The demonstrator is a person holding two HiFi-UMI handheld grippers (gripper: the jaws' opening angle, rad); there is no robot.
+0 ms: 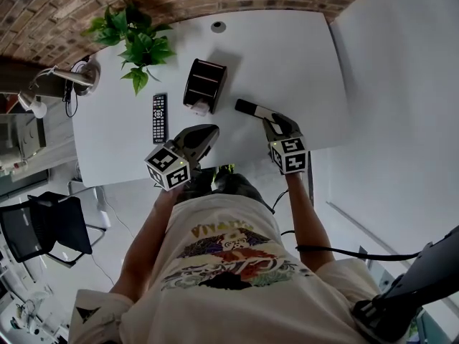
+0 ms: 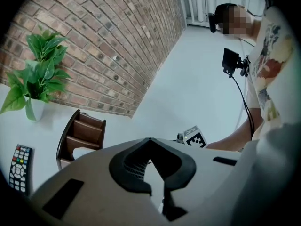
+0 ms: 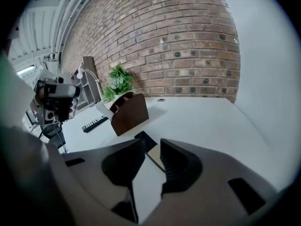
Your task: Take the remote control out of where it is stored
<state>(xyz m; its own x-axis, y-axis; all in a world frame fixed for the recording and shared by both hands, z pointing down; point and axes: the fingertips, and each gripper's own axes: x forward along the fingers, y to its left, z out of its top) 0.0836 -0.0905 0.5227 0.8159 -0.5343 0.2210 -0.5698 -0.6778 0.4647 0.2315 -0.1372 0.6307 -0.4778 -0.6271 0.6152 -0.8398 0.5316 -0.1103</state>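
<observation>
A slim remote control point(image 1: 249, 107) with a black end and a pale body sticks out of my right gripper point(image 1: 267, 118), off to the right of the brown wooden holder point(image 1: 204, 83). In the right gripper view the jaws point(image 3: 151, 147) are shut on this remote control point(image 3: 145, 139), with the holder point(image 3: 129, 114) beyond it. A white item point(image 1: 201, 107) still sits in the holder's front slot. My left gripper point(image 1: 210, 131) hovers at the table's near edge, its jaws point(image 2: 150, 142) shut with nothing between them.
A black remote with buttons point(image 1: 159, 117) lies flat on the white table point(image 1: 287, 56), left of the holder. A potted plant point(image 1: 136, 45) stands at the back left, a desk lamp point(image 1: 72, 77) at the left edge. A black chair point(image 1: 43, 228) stands beside the table.
</observation>
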